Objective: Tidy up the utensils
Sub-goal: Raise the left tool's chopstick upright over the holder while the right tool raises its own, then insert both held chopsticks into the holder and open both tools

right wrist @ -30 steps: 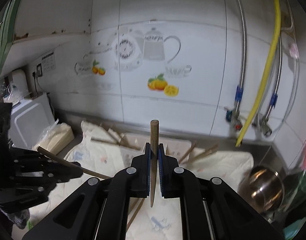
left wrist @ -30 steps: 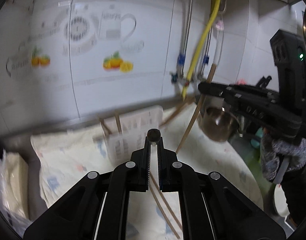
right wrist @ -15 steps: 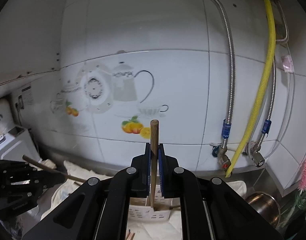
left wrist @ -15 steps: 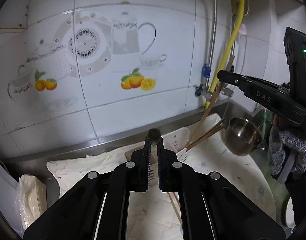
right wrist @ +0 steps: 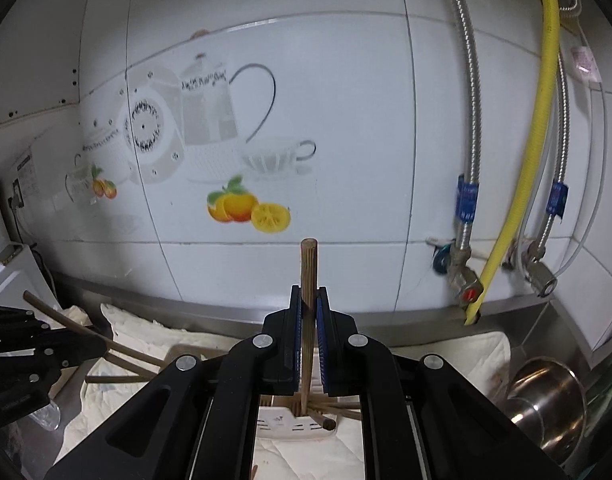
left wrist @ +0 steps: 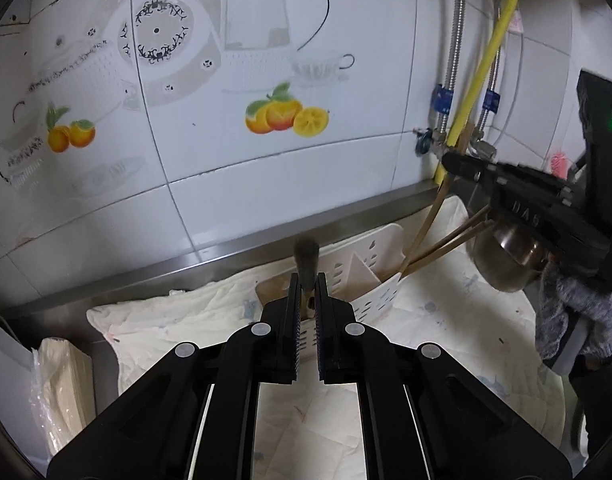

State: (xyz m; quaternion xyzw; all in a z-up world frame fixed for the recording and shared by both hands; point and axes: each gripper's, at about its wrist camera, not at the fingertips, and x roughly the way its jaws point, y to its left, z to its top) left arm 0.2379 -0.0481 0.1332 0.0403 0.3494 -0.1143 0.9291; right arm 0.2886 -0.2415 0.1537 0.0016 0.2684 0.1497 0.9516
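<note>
Two grippers, each clamped on one wooden chopstick: left gripper, dark chopstick; right gripper, upright chopstick above white utensil holder on cloth.

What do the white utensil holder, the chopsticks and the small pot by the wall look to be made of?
Utensil holder: likely moulded plastic, matte white, with slotted walls. Chopstick in the right gripper: wood or bamboo, brown, with visible lengthwise grain. Pot: likely stainless steel, shiny and reflective.

White tiled wall bore teapot-and-orange decals; yellow hose, braided steel hoses hung right; steel ledge below.
</note>
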